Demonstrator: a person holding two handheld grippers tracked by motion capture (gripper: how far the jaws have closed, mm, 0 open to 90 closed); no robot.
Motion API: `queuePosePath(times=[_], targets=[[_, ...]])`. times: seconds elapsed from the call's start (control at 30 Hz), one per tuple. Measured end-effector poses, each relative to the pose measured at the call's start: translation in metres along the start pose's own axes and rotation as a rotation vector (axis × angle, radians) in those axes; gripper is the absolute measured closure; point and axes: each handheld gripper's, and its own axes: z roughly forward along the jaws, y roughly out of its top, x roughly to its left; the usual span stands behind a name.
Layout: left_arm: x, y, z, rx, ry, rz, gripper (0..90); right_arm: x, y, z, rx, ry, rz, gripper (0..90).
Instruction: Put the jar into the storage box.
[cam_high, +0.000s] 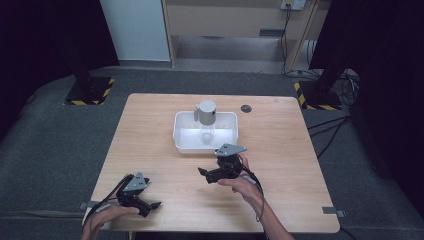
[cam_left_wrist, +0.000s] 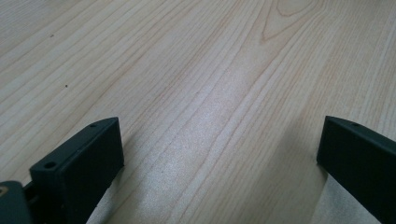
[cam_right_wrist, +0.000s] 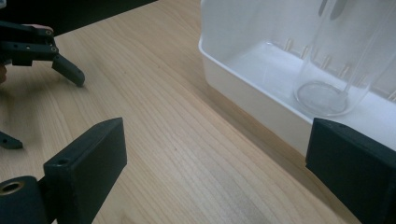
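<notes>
Status: work appears barely begun. The clear glass container with grey lid (cam_high: 206, 120) stands upright inside the white tray (cam_high: 182, 139) at mid-bench, untouched, with nothing gripping it. In the right gripper view its transparent wall and round base (cam_right_wrist: 327, 88) sit within the tray, just beyond the near tray wall (cam_right_wrist: 252, 100). Grasping and any lifting remain to be done, in my judgement.

Right hand-held gripper (cam_high: 212, 175): held just in front of the tray's near edge, jaws spread wide and empty, angled toward the person's left rather than at the container.

Left hand-held gripper (cam_high: 145, 202): low near the front-left of the bench (cam_high: 280, 200), well apart from the tray, jaws parted, nothing between them, only bare wood (cam_left_wrist: 210, 93) beneath.
</notes>
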Motion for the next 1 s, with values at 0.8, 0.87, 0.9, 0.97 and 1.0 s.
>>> queuePosePath(times=[0.8, 0.87, 0.9, 0.97, 1.0], targets=[[0.0, 0.0, 0.0, 0.0, 0.0, 0.0, 0.0, 0.011, -0.018, -0.005, 0.022, 0.039, 0.0, 5.2], [0.0, 0.0, 0.0, 0.0, 0.0, 0.0, 0.0, 0.011, -0.02, -0.005, 0.017, 0.036, -0.001, 5.2], [0.0, 0.0, 0.0, 0.0, 0.0, 0.0, 0.0, 0.012, -0.02, -0.006, 0.025, 0.038, 0.0, 5.2], [0.0, 0.0, 0.0, 0.0, 0.0, 0.0, 0.0, 0.012, -0.021, -0.007, 0.023, 0.035, -0.004, 5.2], [0.0, 0.0, 0.0, 0.0, 0.0, 0.0, 0.0, 0.013, -0.021, -0.008, 0.027, 0.036, 0.004, 5.2]])
